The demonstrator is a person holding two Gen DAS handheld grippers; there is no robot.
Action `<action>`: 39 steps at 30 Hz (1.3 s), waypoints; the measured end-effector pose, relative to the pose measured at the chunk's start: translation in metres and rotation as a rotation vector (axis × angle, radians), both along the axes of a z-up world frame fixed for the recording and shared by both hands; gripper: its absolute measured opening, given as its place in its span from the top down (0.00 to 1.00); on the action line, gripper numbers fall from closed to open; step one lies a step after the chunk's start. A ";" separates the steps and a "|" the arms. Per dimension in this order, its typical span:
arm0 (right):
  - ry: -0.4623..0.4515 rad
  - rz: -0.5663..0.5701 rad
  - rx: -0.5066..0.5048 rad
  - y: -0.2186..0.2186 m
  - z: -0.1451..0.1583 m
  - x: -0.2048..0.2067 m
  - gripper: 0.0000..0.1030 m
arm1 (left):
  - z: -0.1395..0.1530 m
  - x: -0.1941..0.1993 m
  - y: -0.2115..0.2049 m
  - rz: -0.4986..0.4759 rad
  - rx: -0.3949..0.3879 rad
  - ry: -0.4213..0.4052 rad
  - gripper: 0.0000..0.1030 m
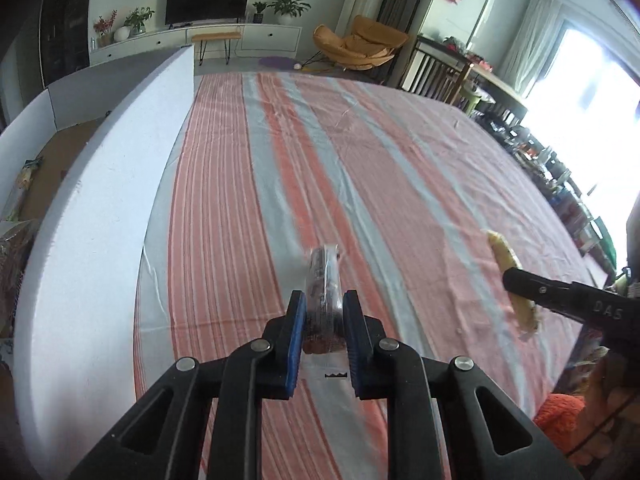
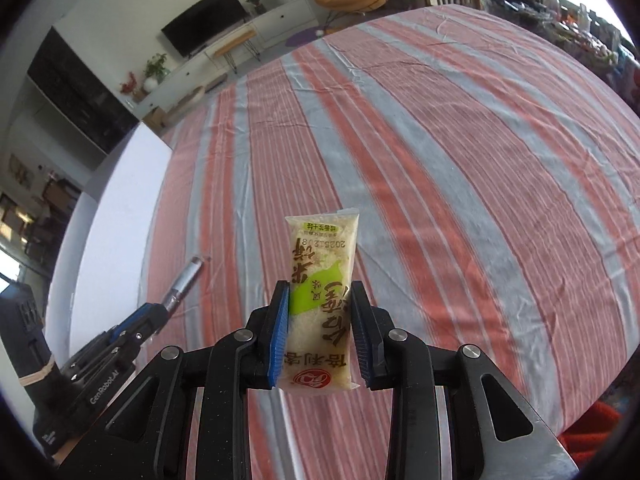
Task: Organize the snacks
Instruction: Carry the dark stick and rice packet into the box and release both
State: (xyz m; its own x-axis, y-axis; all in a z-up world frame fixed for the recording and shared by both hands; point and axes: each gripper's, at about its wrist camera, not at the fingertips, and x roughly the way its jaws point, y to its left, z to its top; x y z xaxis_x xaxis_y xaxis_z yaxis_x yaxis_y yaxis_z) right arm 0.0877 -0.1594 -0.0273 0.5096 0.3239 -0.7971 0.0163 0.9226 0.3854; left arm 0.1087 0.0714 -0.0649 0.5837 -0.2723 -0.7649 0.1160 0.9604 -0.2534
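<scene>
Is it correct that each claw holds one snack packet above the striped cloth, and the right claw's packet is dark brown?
Not quite. The right claw holds a pale yellow rice cracker packet with a green patch, as the right wrist view shows. The dark packet is in the left claw. Both are held above the striped cloth.

Right gripper (image 2: 320, 332) clamps rice cracker packet (image 2: 322, 300) (green patch) above striped cloth (image 2: 460, 160); left gripper (image 2: 158, 314) holds silver packet (image 2: 186, 284).

striped pink-and-grey cotton-like bedsheet (image 2: 460, 168): matt, creased | clear glossy plastic rice-cracker packet (image 2: 322, 292) | dark snack packet (image 1: 323, 280): shiny film | white board (image 1: 92, 240): matt, smooth
</scene>
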 end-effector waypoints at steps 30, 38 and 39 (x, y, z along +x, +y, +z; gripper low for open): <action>-0.145 0.097 0.145 0.039 0.076 -0.025 0.70 | 0.035 -0.034 0.011 -0.057 -0.042 0.005 0.83; -0.211 0.398 0.245 0.186 0.138 -0.019 0.70 | 0.129 -0.075 0.161 0.230 -0.053 -0.181 0.83; -0.216 0.434 0.240 0.207 0.140 -0.019 0.70 | 0.129 -0.077 0.179 0.275 -0.012 -0.183 0.83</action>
State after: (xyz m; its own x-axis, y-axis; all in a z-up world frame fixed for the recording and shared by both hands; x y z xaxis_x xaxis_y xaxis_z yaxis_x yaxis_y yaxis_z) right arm 0.0691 0.0472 0.1123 0.4326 0.7013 -0.5665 -0.4498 0.7125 0.5385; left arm 0.0320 0.2509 0.0644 0.7643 -0.0941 -0.6380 -0.1023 0.9591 -0.2639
